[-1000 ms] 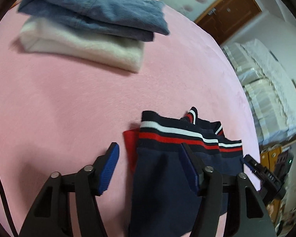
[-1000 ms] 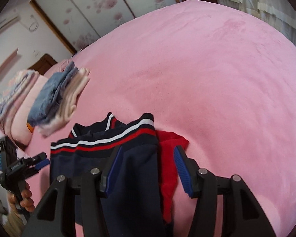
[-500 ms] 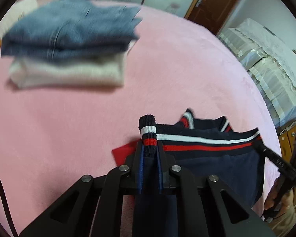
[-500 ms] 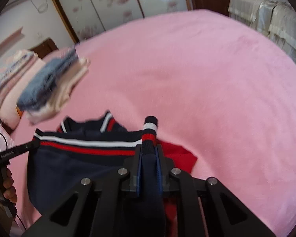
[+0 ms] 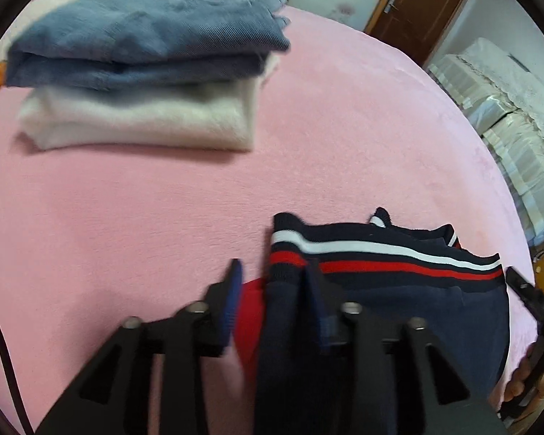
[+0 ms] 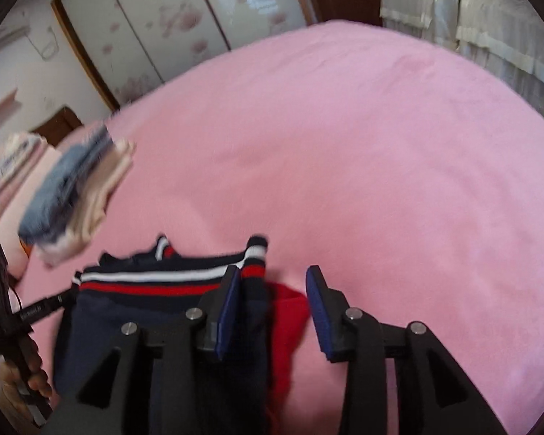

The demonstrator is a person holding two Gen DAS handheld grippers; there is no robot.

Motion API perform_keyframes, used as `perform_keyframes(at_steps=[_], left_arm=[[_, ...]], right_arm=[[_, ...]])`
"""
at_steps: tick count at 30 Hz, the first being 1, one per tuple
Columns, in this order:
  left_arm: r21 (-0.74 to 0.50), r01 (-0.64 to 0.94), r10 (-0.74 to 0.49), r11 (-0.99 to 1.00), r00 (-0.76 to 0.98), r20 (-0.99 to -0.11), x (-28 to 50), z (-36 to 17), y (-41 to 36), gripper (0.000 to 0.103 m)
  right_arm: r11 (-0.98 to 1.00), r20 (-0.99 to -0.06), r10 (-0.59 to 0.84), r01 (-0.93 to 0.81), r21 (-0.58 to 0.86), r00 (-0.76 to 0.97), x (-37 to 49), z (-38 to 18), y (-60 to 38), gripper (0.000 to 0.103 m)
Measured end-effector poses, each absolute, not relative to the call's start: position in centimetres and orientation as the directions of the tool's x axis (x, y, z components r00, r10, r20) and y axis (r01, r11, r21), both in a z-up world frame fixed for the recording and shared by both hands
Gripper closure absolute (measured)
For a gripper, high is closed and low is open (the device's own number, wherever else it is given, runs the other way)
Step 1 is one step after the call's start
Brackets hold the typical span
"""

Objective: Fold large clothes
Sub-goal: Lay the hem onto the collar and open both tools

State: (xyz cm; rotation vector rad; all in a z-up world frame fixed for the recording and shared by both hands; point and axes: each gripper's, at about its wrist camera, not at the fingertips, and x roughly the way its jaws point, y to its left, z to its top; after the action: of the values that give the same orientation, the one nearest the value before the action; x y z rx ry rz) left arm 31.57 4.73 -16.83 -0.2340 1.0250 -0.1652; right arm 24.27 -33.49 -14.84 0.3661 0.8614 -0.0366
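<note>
A navy garment with a red and white striped hem and a red part lies on the pink bed. My left gripper is open, with the hem's left corner standing between its blue pads. The garment also shows in the right wrist view. My right gripper is open, with the hem's right corner and the red part between its pads. The frames are blurred by motion.
A stack of a folded blue garment on a folded cream one lies on the far left of the bed, also in the right wrist view. More folded bedding sits behind it. White covered furniture stands past the bed's right edge.
Both grippers were open, shut on the striped hem corners half a second ago, and now stand open again. The hem has dropped slightly between the pads.
</note>
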Motion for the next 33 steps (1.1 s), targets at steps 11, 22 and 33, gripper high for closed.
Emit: perform_keyframes(at_steps=[11,22,33], left_arm=[[-0.220,0.091,-0.231,0.971,0.583,-0.779,24.2,-11.5,1.0,0.060],[-0.174,0.040,-0.169,0.984,0.520,-0.837,22.3,-17.5,0.7,0.061],[-0.154,0.036,-0.151,0.987,0.512,-0.846,21.8,-17.1,0.3,0.061]], right_arm=[[0.974,-0.714,0.153,0.020,0.227,0.683,20.2,-10.9,-25.2,0.066],[0.995,-0.744,0.084,-0.019,0.095,0.663,17.8,-15.4,-23.1,0.103],[0.989,-0.763,-0.013,0.120,0.084,0.647,16.8,-15.5,-27.5,0.103]])
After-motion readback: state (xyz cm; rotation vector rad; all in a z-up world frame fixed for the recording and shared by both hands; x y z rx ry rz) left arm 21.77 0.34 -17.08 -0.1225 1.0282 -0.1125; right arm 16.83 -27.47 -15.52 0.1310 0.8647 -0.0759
